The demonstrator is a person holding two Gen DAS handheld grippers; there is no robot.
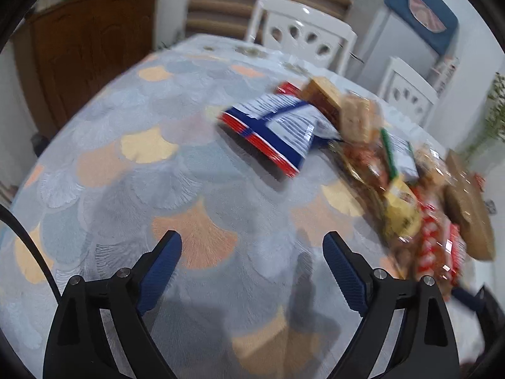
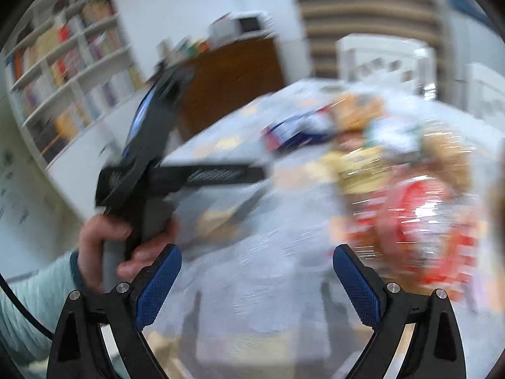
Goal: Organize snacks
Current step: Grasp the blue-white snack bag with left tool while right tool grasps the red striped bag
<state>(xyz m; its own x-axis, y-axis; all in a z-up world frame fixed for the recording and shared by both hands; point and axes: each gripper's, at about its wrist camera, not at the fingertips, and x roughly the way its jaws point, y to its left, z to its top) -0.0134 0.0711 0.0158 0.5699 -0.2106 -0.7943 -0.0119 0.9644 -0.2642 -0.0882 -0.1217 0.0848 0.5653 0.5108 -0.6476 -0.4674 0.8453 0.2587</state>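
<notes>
Hovering over a counter (image 1: 104, 170) covered with a pale cloth printed in grey, peach and yellow fan shapes: left gripper (image 1: 252, 246), black with blue ribbed pads, jaws spread wide with nothing between them but bare cloth. Lying ahead and to the right, well apart from those jaws: flat blue, white and red snack bag (image 1: 277, 126), face down, its far end resting against a brown cardboard-coloured snack box (image 1: 322, 94). Trailing from there toward the near right edge: heap of clear and coloured snack packets (image 1: 397, 177), among them a yellow packet (image 1: 401, 211) and a red-and-white wrapped packet (image 1: 435, 243), with a flat brown paper bag (image 1: 470, 208) just beside them on the outside. Standing behind the counter: two white plastic chairs with teardrop cutouts (image 1: 303, 31) and a dark wooden cabinet (image 1: 88, 47) off to the left. Seen from the right wrist, heavily blurred: right gripper (image 2: 257, 260), jaws likewise wide apart and holding nothing, above the cloth with the same heap of packets smeared at right. Showing at left in that view: a hand (image 2: 104, 243) in a light quilted sleeve gripping the handle of the left gripper, with a white bookshelf (image 2: 66, 60) behind.
</notes>
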